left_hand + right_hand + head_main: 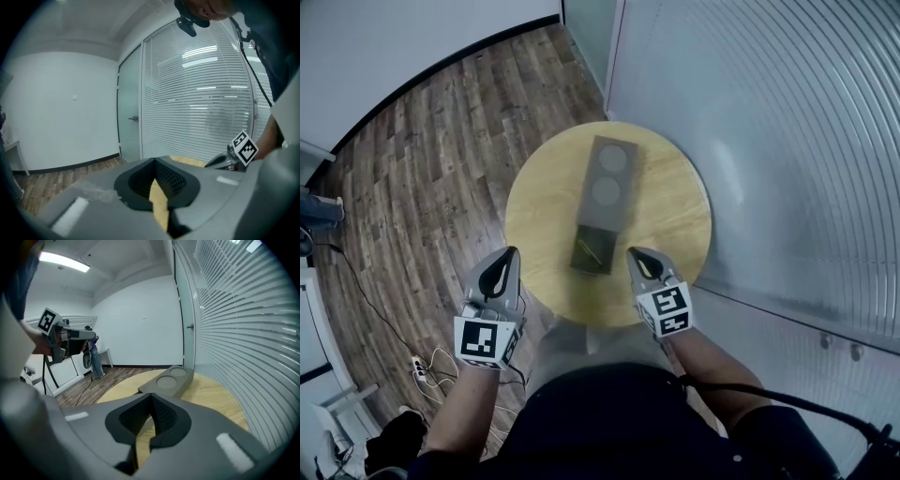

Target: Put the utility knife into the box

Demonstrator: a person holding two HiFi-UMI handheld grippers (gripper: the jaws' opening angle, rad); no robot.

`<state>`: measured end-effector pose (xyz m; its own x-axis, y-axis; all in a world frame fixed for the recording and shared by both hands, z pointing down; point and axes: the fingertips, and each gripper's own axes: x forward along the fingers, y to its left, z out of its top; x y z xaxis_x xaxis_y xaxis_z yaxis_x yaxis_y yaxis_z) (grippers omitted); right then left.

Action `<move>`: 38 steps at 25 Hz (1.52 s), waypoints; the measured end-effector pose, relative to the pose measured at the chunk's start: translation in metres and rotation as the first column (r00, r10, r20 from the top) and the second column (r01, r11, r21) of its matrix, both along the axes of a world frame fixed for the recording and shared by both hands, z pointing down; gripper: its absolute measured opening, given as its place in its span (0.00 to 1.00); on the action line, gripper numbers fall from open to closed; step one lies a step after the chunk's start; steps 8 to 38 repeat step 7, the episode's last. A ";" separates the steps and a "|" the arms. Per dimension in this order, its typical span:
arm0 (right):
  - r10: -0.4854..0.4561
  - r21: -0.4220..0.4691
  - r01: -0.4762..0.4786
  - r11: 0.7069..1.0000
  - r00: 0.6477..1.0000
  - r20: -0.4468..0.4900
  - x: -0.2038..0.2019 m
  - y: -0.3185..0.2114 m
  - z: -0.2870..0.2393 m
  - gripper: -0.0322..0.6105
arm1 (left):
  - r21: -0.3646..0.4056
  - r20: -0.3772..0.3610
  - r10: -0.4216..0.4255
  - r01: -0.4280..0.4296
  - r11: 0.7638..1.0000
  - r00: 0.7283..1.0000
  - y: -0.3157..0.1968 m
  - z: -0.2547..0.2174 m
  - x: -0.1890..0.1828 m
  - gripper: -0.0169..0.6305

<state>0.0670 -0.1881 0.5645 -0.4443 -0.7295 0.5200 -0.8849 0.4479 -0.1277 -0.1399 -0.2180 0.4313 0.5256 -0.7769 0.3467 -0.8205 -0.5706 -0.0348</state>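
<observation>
I held both grippers low at the near edge of a round wooden table (pixel 675 234). My left gripper (pixel 508 261) and right gripper (pixel 637 259) were closed and empty. A long grey box (pixel 607 202) lay at the table's centre, and the utility knife (pixel 591 249) appeared to lie in its near compartment. Wood-plank floor (pixel 422 169) spread to the left, and a blind-covered glass wall (pixel 787 141) stood to the right.

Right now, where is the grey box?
In the head view, the grey box lies at the middle of the round wooden table, its near end between the left gripper and the right gripper.
</observation>
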 end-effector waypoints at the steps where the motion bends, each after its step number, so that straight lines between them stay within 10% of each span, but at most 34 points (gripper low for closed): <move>1: -0.001 0.005 0.001 1.000 1.000 0.001 0.000 -0.001 -0.003 0.06 | 0.003 -0.001 -0.001 0.001 1.000 1.000 0.001 -0.002 0.000 0.04; 38: -0.011 0.033 0.010 0.999 1.000 0.010 0.006 0.003 -0.019 0.06 | 0.032 0.005 0.000 0.000 0.999 1.000 0.004 -0.009 0.011 0.04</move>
